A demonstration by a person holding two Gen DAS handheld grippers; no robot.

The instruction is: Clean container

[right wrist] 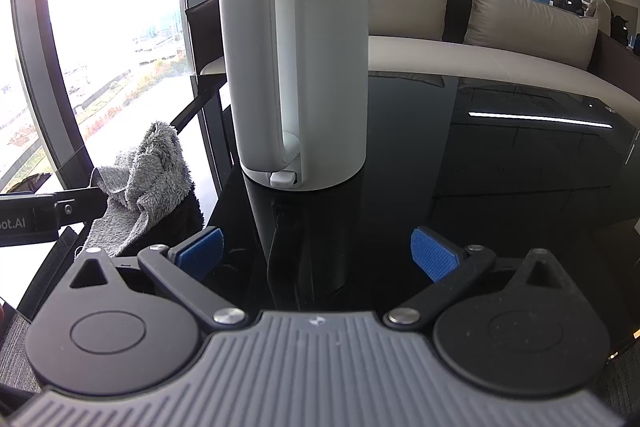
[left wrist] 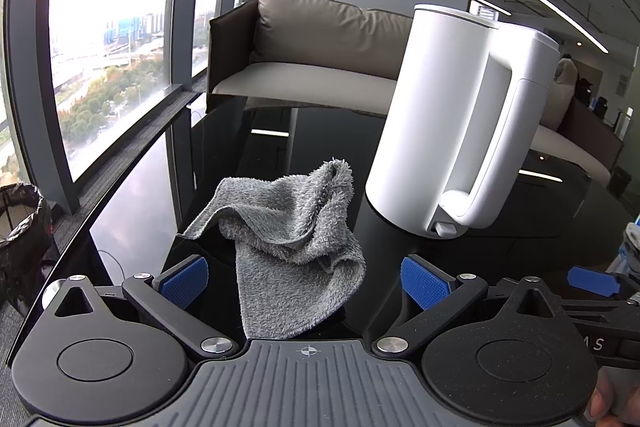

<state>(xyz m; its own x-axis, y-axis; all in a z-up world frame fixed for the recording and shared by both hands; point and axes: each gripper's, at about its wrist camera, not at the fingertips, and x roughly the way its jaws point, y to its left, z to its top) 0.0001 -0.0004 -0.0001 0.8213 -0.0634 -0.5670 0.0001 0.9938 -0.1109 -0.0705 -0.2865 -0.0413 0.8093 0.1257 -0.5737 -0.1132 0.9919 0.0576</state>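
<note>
A white lidded kettle [left wrist: 452,115] with a tall loop handle stands upright on the glossy black table [left wrist: 280,155]. A crumpled grey fluffy cloth [left wrist: 292,247] lies on the table just left of it, between the blue pads of my left gripper [left wrist: 304,281], which is open around the cloth's near part. In the right wrist view the kettle [right wrist: 296,67] stands straight ahead with its handle facing me. My right gripper [right wrist: 316,257] is open and holds nothing, a short way in front of the kettle's base. The cloth [right wrist: 144,183] shows at the left there.
A beige sofa [left wrist: 320,59] with cushions runs behind the table. Tall windows [left wrist: 108,27] fill the left side. A black-lined waste bin [left wrist: 22,239] stands on the floor left of the table's edge. The table [right wrist: 500,167] stretches to the right of the kettle.
</note>
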